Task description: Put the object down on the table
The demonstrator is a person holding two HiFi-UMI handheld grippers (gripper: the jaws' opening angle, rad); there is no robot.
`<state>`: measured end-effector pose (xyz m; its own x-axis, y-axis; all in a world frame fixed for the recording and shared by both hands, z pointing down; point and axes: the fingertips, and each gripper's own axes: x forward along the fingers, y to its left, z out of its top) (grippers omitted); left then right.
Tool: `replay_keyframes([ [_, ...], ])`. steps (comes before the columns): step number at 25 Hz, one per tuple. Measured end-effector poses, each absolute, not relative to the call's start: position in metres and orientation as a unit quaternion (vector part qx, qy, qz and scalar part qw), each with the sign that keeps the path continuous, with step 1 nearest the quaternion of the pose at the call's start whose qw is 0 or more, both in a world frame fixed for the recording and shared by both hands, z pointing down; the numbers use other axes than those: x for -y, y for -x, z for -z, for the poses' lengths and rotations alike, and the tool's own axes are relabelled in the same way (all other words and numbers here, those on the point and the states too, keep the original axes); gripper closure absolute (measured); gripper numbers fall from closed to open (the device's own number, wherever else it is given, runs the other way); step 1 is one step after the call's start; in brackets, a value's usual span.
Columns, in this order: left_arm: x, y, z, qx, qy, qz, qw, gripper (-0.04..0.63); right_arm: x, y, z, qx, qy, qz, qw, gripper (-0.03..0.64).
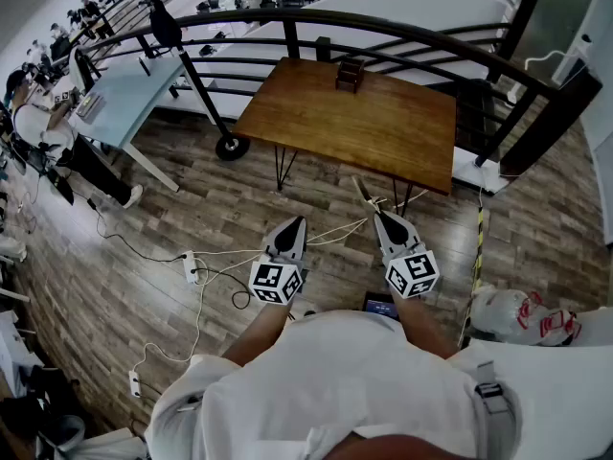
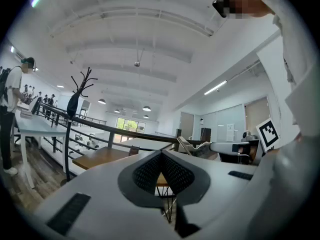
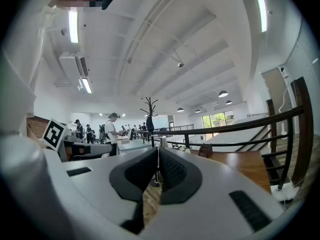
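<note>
Two closed grippers (image 1: 298, 222) (image 1: 380, 217) (far box (image 1: 350, 73) indistinct)

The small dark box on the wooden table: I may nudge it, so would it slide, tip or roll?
The small dark box looks squat and flat-sided, so it would probably slide, not roll. It seems rigid, perhaps wood, so it should keep its shape. It sits near the far edge of the table; a push away might drop it.

Head view looks steeply down; both gripper views face the shared wooden table (image 1: 383, 123).
</note>
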<state>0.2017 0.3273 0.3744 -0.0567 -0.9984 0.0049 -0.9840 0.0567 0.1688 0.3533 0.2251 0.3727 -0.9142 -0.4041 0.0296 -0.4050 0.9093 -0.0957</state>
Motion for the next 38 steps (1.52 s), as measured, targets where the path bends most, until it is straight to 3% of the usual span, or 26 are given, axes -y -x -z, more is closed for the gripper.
replay_keyframes([
  [19, -0.338, -0.220, -0.381, 0.707, -0.700, 0.046, 0.088, 0.581, -0.225, -0.373, -0.366, 0.974, -0.214, -0.074, -0.014, 0.589],
  [38, -0.335, -0.260, -0.400, 0.735, -0.669, 0.040, 0.103, 0.581, -0.197, -0.444, -0.397, 0.977, -0.187, -0.103, -0.029, 0.589],
])
